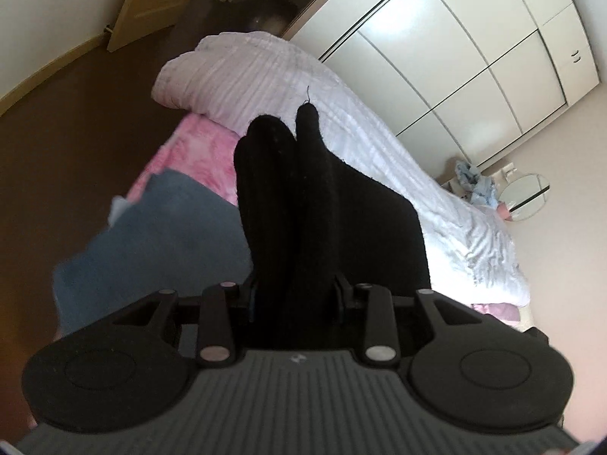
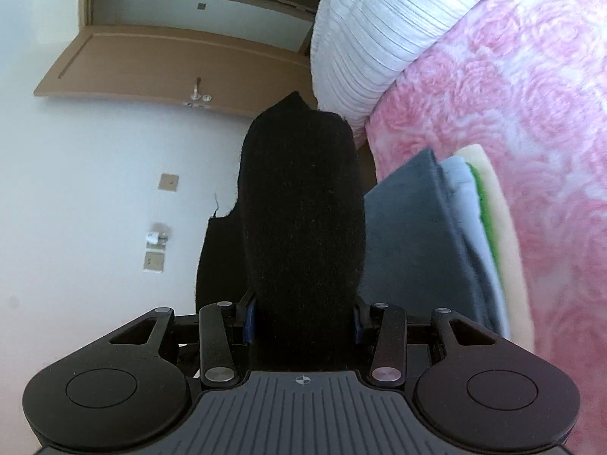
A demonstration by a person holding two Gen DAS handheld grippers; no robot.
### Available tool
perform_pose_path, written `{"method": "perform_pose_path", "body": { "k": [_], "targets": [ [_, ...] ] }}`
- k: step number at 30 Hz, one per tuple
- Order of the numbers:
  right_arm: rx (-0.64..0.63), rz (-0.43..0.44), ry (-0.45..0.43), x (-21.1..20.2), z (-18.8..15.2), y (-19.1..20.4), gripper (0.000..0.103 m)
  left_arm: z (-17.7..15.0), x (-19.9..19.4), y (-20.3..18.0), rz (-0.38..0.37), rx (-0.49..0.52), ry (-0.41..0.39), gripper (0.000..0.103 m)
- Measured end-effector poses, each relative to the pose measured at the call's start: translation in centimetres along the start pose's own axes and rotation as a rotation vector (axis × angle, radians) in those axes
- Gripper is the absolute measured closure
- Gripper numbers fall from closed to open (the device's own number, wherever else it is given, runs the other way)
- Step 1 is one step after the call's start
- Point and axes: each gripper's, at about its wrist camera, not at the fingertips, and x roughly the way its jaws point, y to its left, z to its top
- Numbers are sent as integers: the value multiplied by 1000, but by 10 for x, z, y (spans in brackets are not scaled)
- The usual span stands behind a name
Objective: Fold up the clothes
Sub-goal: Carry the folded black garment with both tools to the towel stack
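Carrying a black garment between both units, above the bed; step in hand judged to be transport of a gathered or part-folded piece toward the stack of folded clothes. Left hand-held gripper clenched on a thick bunch of the black fabric, pads hidden behind it, two rounded folds standing up past the jaws. Right hand-held gripper likewise clamped on a broad wad of the same dark cloth, blue pads just visible at either side of it, a loose edge with a stray thread hanging to the left. Garment lifted, not lying on the bed as far as either view shows; contact below the jaws cannot be told. Stack noted on the pink floral blanket: grey-blue piece uppermost, then pale blue, green and cream layers beneath. White ribbed duvet bunched along the far side of the bed, wardrobe beyond. Background soft in both views, consistent with travel. Next move judged to call for lowering the garment flat, either on a bare part of the blanket for a further fold or squarely on the grey-blue top piece, keeping both grips level so the folds do not spill, then releasing both together. Risk: trailing edge catching the stack and dragging it askew.
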Motion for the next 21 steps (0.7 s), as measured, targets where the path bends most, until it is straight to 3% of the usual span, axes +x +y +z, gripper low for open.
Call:
{"method": "perform_pose_path", "body": {
  "k": [9,16,21],
  "targets": [
    [23,-72,-9,55,-1,-25,60,16,41,56,11,-17,79,73],
    [10,-117,-33,60,-4,-33,60,21,67,79,-19,-14,108,73],
    [-59,-237,-55,74,-9,-40,51,18,85,96,21,36,123,66]
  ]
}}
